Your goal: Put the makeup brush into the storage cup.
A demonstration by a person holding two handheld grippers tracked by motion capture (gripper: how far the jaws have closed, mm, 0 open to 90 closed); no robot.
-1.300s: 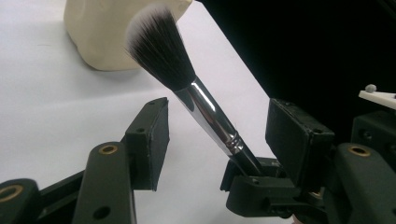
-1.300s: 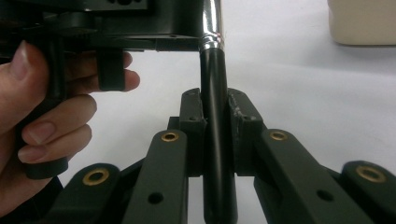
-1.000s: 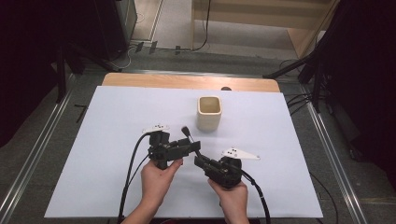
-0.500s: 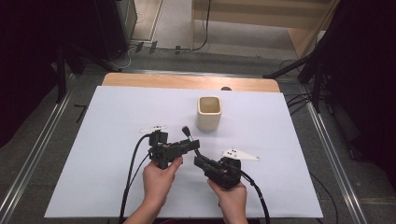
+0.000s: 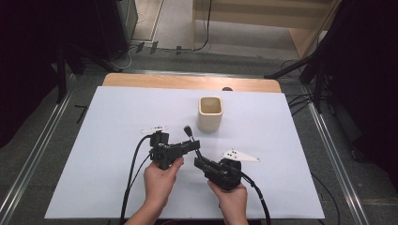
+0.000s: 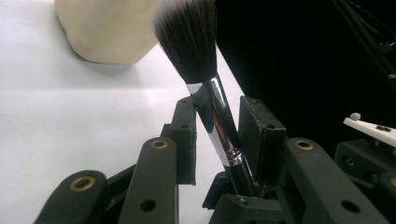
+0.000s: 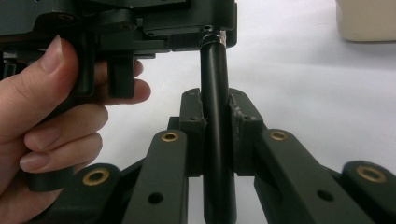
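White sheeting covers the table (image 5: 117,140), and dark floor and black stands ring it.

Between the right gripper's (image 7: 215,109) jaws sits the black handle of a makeup brush (image 6: 205,88), pinched squarely by both pads, so that grip looks firm. The left gripper (image 6: 217,126) has just been closing its jaws around the same brush, higher up at the silver ferrule. In the left gripper view one pad touches the ferrule while the other stands a sliver off, so I read it as not yet clamped.

From the high view the left gripper (image 5: 187,146) and the right gripper (image 5: 202,164) meet nose to nose just in front of the cream cup (image 5: 210,114), with the brush (image 5: 191,138) rising between them, its dark bristle head tilted toward the cup. A hand (image 5: 159,180) holds each tool from the near edge of the table. The cup stands upright and apart from the brush, and it appears empty, though its bottom is hard to see.

As a judgement, the brush is off the table and in the middle of a hand-over from right to left. What seems left is for the left jaws to finish closing, the right to let go, and the brush to go into the cup.
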